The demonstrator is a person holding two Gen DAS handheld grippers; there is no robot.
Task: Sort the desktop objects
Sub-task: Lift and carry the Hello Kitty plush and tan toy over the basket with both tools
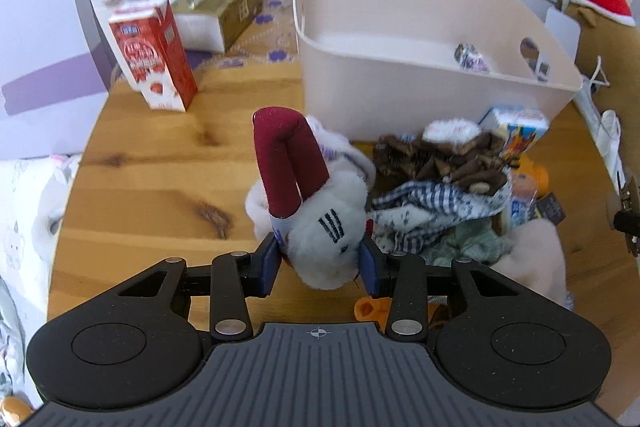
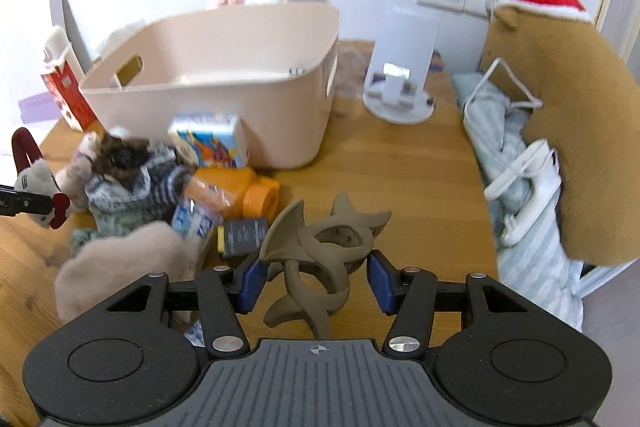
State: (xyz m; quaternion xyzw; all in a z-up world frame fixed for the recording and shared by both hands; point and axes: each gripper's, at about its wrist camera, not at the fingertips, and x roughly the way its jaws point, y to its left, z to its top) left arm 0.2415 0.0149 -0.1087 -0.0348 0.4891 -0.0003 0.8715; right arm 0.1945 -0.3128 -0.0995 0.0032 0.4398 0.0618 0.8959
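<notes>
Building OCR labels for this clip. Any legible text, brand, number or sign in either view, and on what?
None can be read as text.
Red carton: white print, too blurred.
Gold tissue box: markings too small.
Blue-and-yellow carton: cartoon artwork, lettering blurred.
Dark grey pack: fine print, too small.
Blue-white packet: print blurred.
Left gripper body: crosshair mark only, no words.

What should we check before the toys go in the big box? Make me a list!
1. Left tongs squeezing the bunny toy: ok.
2. Right tongs holding the brown hair claw: the left pad touches it, the right pad cannot tell.
3. Beige box has room inside: ok, only one small thing in it.
4. Path to the box: not ok, the pile of cloths and a small carton sit in front.
5. Box steady on the table: ok.
</notes>
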